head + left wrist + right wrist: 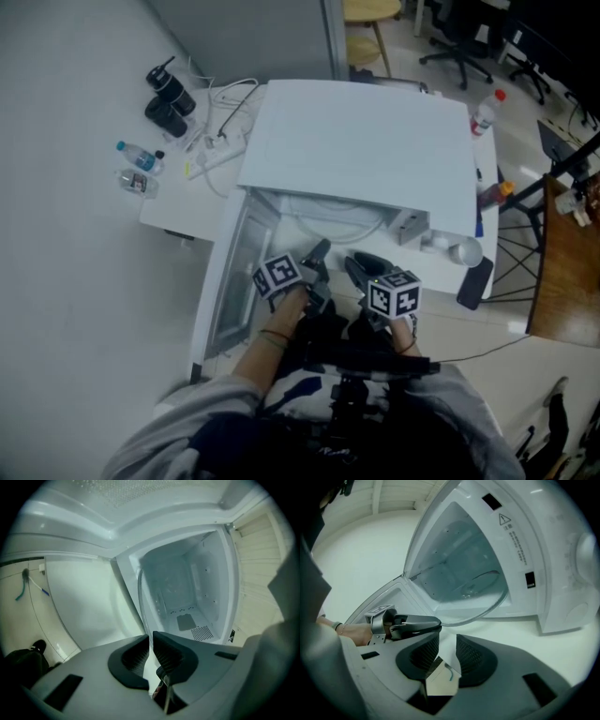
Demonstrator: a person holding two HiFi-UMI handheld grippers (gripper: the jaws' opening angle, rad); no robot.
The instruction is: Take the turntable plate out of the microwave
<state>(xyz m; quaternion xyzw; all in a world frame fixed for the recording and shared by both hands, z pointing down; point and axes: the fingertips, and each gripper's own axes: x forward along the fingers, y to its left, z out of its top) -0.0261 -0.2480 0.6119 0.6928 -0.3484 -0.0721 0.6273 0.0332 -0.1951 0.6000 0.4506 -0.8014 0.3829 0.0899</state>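
1. The left gripper point(151, 637) has its jaws clamped on the left rim of the glass plate point(461, 599), which juts from the open microwave point(366, 141).
2. The right gripper point(447, 638) hangs near the plate's front edge, with its jaws apart and empty.

A microwave point(366, 141) stands on a table point(178, 211), its door point(234, 281) swung out toward the viewer on the left. The turntable plate point(464, 597) juts partway out of the cavity's mouth. In front, the left gripper point(317, 255) sits by the door, jaws on the plate's near rim. The right gripper point(356, 264) is just beside it on the right, clear of the plate. Left of the microwave lie a power strip point(217, 150), two bottles point(139, 157) and, farther back, two flasks point(169, 98). A phone point(474, 281) lies at its right. Office chairs point(464, 42) stand beyond the table.
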